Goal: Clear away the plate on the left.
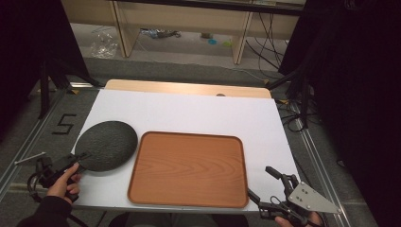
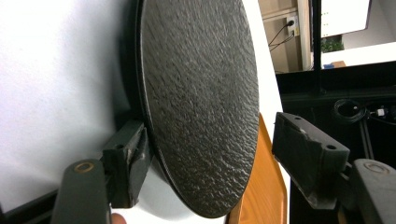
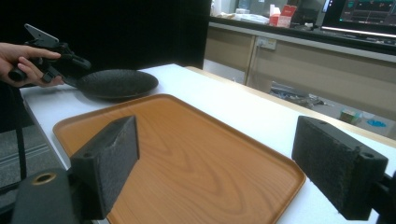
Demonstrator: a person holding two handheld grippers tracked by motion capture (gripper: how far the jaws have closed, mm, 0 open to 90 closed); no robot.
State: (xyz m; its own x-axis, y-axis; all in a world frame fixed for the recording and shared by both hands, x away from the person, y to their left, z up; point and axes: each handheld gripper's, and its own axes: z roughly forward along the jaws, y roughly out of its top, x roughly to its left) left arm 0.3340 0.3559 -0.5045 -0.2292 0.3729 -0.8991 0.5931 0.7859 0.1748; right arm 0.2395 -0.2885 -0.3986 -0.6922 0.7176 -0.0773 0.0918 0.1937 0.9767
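A round black textured plate (image 1: pixel 106 145) lies on the white table, left of an empty wooden tray (image 1: pixel 189 169). My left gripper (image 1: pixel 84 156) is at the plate's near-left rim, held by a hand. In the left gripper view the plate (image 2: pixel 201 93) has its rim between the jaws of this gripper (image 2: pixel 210 140). One pad (image 2: pixel 135 158) is against the underside and the other stands well off, so the gripper is open. My right gripper (image 1: pixel 260 182) is open and holds nothing, level by the tray's near right corner. The right gripper view shows this gripper (image 3: pixel 219 140), the tray (image 3: pixel 187 158), the plate (image 3: pixel 116 83) and the left gripper (image 3: pixel 70 65).
The white sheet (image 1: pixel 189 111) covers the table and stretches bare behind the tray. The tray's near edge sits close to the table's front edge. Cables (image 1: pixel 293 118) and dark stands lie off the table's right side, and a "5" mark (image 1: pixel 64 124) is on the floor at the left.
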